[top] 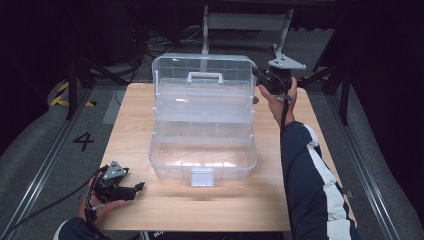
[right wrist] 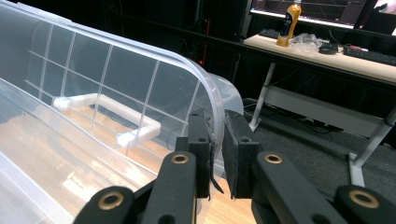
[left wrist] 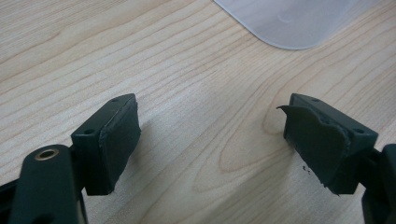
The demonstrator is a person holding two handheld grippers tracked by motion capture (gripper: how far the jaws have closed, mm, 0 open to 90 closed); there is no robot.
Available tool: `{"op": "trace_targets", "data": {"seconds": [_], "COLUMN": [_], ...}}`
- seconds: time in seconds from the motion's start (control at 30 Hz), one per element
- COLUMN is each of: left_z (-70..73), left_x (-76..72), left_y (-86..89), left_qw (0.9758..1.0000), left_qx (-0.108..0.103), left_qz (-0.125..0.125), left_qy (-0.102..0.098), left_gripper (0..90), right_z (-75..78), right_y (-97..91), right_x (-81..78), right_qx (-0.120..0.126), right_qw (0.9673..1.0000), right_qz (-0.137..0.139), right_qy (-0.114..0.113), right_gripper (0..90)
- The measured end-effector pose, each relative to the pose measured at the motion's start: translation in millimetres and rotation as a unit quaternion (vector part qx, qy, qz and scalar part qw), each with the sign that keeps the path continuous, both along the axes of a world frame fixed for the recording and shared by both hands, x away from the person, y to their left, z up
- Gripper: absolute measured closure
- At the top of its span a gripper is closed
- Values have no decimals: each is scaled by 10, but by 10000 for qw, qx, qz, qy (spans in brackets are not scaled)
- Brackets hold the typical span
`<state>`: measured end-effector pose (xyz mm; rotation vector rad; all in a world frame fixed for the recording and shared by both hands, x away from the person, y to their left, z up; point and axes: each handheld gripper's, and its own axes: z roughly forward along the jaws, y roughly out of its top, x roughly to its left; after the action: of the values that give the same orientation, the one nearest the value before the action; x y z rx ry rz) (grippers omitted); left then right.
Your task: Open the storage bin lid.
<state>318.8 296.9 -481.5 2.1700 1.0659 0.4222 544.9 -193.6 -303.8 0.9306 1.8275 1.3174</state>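
My right gripper (right wrist: 217, 154) clamped on lid (top: 202, 75) edge of clear box (top: 202, 162), mid-table (top: 135, 120), lid standing open. My left gripper (left wrist: 212, 140) spread wide, empty, resting near front corner. Step: swinging lid. Next, likely: steady arc, keep pinch from slipping.

navy sleeve (top: 310, 170) (white stripes), black gripper (top: 261, 76)
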Motion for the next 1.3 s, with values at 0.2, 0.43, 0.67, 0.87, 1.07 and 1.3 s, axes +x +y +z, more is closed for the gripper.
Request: {"op": "trace_targets", "data": {"seconds": [0.2,0.43,0.67,0.87,1.07,1.3], "left_z": [0,-1,2,2,2,5], "left_x": [0,-3,3,-3,-27,-60], "left_y": [-2,-5,-3,-12,-39,-64], "left_qw": [10000,10000,10000,10000,9999,9997], "left_qx": [-6,-25,0,23,29,-9], "left_qz": [8,16,28,87,142,224], "left_qy": [-1,29,17,0,-1,54], "left_gripper": [189,190,190,190,190,187], "right_z": [-18,-48,-59,-89,-139,-192], "right_y": [4,11,27,24,24,50], "right_x": [65,149,234,305,386,512], "right_qx": [3,-5,-85,-75,-111,-229], "right_qw": [10000,9999,9997,9995,9992,9983], "right_qz": [-21,-34,-62,-56,-76,-134], "right_qy": [58,117,218,312,366,518], "right_gripper": [823,821,818,816,812,809]}}
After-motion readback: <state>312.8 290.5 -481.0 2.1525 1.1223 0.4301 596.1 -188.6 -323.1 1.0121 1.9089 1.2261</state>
